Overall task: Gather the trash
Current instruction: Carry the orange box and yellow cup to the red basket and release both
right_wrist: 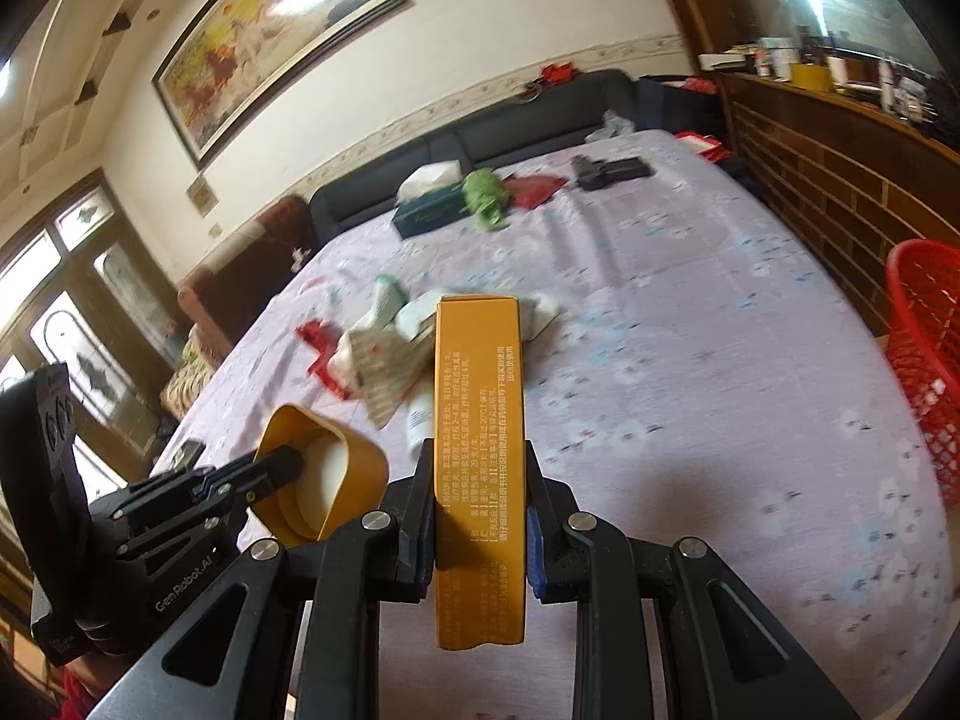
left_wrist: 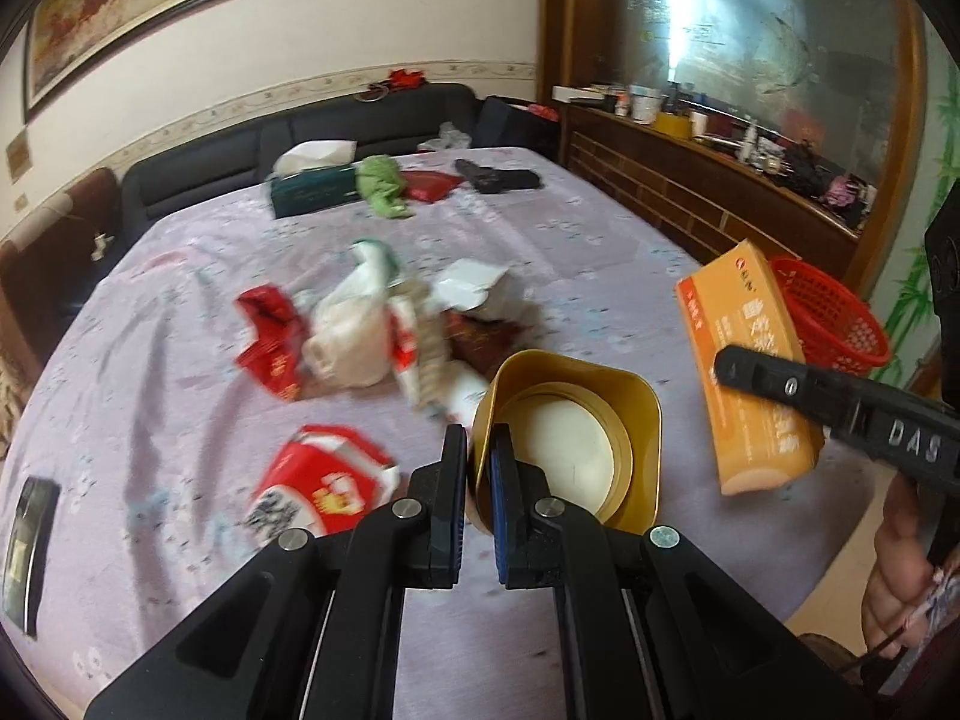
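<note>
My left gripper (left_wrist: 478,444) is shut on the rim of a gold tin (left_wrist: 576,432), held above the bed; it also shows in the right wrist view (right_wrist: 336,480). My right gripper (right_wrist: 480,468) is shut on an orange box (right_wrist: 480,420), held upright; the box also shows in the left wrist view (left_wrist: 744,360). A red basket (left_wrist: 834,318) stands at the bed's right side, just behind the box, and shows in the right wrist view (right_wrist: 930,360). A pile of wrappers and paper (left_wrist: 372,330) lies mid-bed. A red-white packet (left_wrist: 324,480) lies near my left gripper.
A lilac flowered sheet (left_wrist: 600,240) covers the bed. At the far end lie a tissue box (left_wrist: 312,186), a green cloth (left_wrist: 384,183), a red pouch (left_wrist: 429,183) and a black object (left_wrist: 498,177). A dark phone-like item (left_wrist: 27,546) lies at left. A wooden shelf (left_wrist: 720,180) runs along the right.
</note>
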